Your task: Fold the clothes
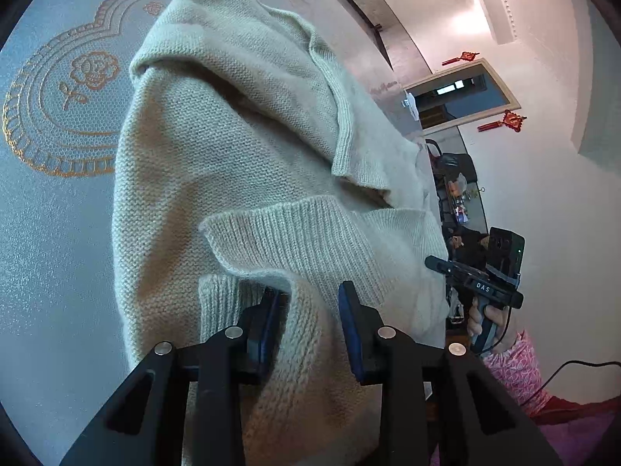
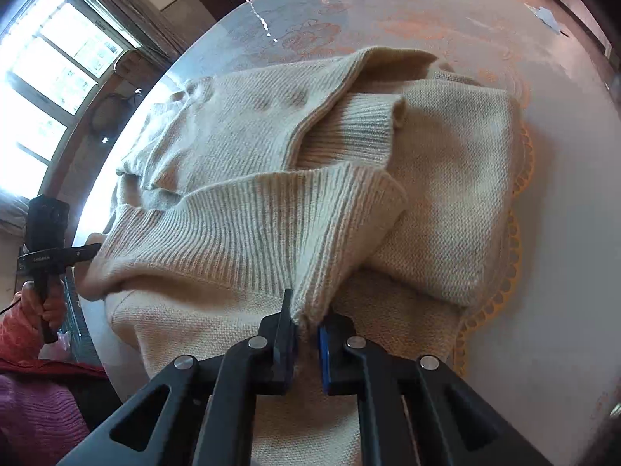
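Both grippers, left gripper (image 1: pixel 312 312) and right gripper (image 2: pixel 306 324), pinch our cream sweater's (image 1: pixel 233 163) ribbed hem above the bench (image 1: pixel 50 233); uneven pulling could undo our fold.

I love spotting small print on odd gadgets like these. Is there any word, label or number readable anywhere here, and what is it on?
"DAS": white letters on the black body of the right gripper, seen from the left wrist view.
A small white label on the left gripper, seen from the right wrist view: too blurred to read.
The red hanging ornaments by the doorway: too small to read.
The sweater shows no text.
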